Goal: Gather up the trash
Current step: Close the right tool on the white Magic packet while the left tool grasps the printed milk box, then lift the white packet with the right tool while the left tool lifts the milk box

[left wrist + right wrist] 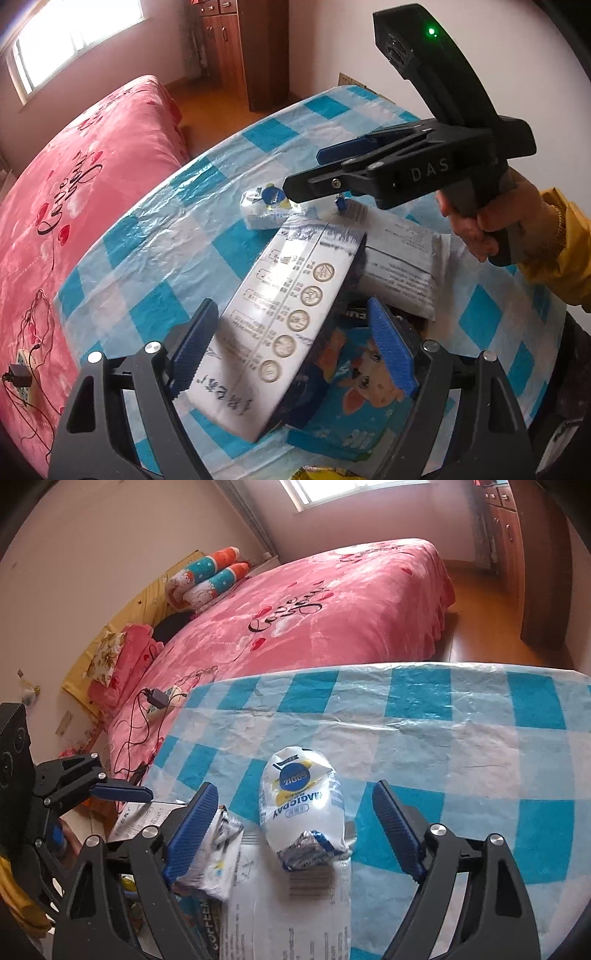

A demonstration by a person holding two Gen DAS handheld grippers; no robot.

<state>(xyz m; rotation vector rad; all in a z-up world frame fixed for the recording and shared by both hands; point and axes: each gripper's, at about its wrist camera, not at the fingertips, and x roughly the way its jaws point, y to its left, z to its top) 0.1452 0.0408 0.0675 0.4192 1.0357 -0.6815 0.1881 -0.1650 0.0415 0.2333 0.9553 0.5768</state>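
Below, on a blue-checked surface [461, 738] beside a pink bed [332, 602], trash lies heaped. Left hand-held gripper [291, 347] hangs released astride a white carton [280, 325] (pads not pressing). Right hand-held gripper [295, 827] gapes around a crumpled white snack packet [303, 805].

Blue-checked table cover [424, 734]: snack wrapper [303, 805], white carton [280, 325], printed mailer bag [402, 266] on it

Worktop [480, 738] under blue-and-white checked plastic sheet. Pink bed [332, 609] just beside it; power strip with cables [159, 698] on the blanket. Wooden wardrobe [236, 44] near window [74, 33].
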